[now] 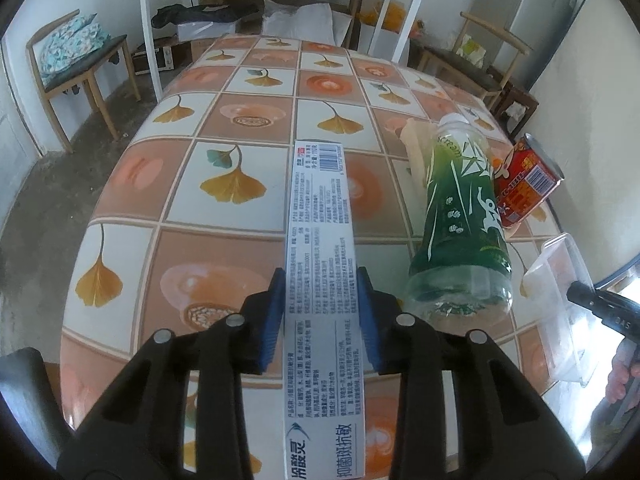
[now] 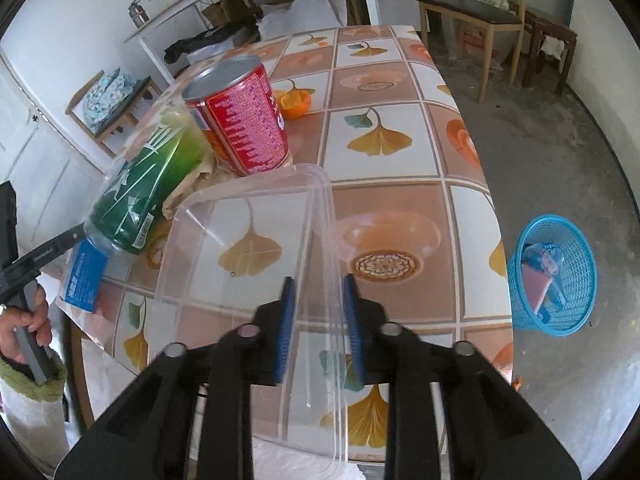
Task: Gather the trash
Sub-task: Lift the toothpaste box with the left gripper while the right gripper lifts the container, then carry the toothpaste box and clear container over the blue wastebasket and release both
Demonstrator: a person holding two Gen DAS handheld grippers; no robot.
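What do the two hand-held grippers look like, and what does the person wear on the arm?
Both the left gripper and the right gripper have black plastic frames, round silver pins and blue ribbed pads. The left hand shows a fuzzy green cuff above a white sleeve.

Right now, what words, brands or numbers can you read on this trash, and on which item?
"冷酸灵": toothpaste box
"抑菌斑抗敏": toothpaste box
"Scream": green bottle, near its neck
Red can: print too blurred to read.
Toothpaste box fine print and barcode digits: too small to read.
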